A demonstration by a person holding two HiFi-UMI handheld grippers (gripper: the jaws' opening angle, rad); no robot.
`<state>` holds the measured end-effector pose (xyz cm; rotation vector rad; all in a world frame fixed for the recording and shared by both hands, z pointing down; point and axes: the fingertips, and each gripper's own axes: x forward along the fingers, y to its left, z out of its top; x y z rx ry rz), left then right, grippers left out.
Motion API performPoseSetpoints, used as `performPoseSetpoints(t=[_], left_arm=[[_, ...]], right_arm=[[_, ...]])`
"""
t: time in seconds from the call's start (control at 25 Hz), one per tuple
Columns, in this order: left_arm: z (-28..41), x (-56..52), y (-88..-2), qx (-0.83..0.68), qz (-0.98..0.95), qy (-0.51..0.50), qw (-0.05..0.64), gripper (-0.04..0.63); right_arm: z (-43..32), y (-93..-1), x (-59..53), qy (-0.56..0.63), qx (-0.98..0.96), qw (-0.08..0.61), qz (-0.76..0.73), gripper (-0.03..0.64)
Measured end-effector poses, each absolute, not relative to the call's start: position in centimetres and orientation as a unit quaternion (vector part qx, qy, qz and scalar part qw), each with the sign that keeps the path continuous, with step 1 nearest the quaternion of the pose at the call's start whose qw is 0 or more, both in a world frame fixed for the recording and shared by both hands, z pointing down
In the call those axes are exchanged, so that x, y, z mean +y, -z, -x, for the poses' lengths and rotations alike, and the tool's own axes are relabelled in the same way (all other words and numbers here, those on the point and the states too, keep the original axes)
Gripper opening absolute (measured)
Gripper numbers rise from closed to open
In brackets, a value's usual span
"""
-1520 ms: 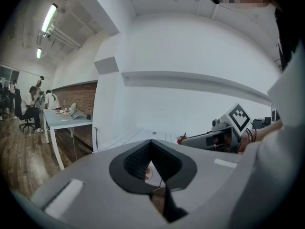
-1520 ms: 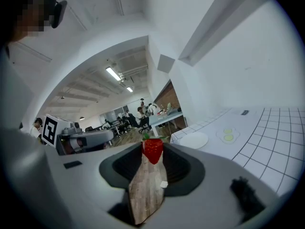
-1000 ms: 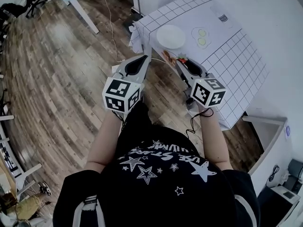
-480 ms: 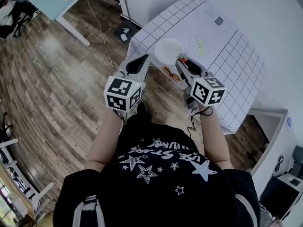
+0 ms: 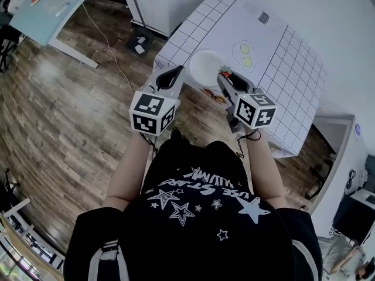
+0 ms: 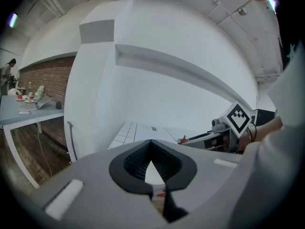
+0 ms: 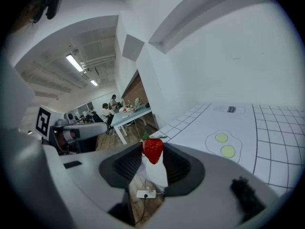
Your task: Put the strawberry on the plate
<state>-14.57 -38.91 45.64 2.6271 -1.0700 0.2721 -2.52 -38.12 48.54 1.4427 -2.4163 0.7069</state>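
Strawberry carried just beside the plate

The right gripper [image 5: 224,81] clamps the strawberry [image 7: 153,150] at its jaw tips, near the white plate [image 5: 208,64] on the table [image 5: 281,63]; the left gripper [image 5: 175,71] has its jaws together, empty.

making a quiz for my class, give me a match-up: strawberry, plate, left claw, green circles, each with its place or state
1 strawberry
2 plate
3 left claw
4 green circles

a shut, empty
b printed on the table cover
c pinched in the right claw
d white, nothing on it

Pairs: 1-c, 2-d, 3-a, 4-b
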Motion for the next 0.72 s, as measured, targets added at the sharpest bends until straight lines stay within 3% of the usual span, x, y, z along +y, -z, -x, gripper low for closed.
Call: performPoseSetpoints(t=[0.72], left_arm=[[12.2,-42.7,-50.0,-0.367,-0.903,-0.125,0.185,0.009]], right_arm=[[2.3,-52.7,-42.1,-0.259,-0.829,0.162,-0.469,0.146]])
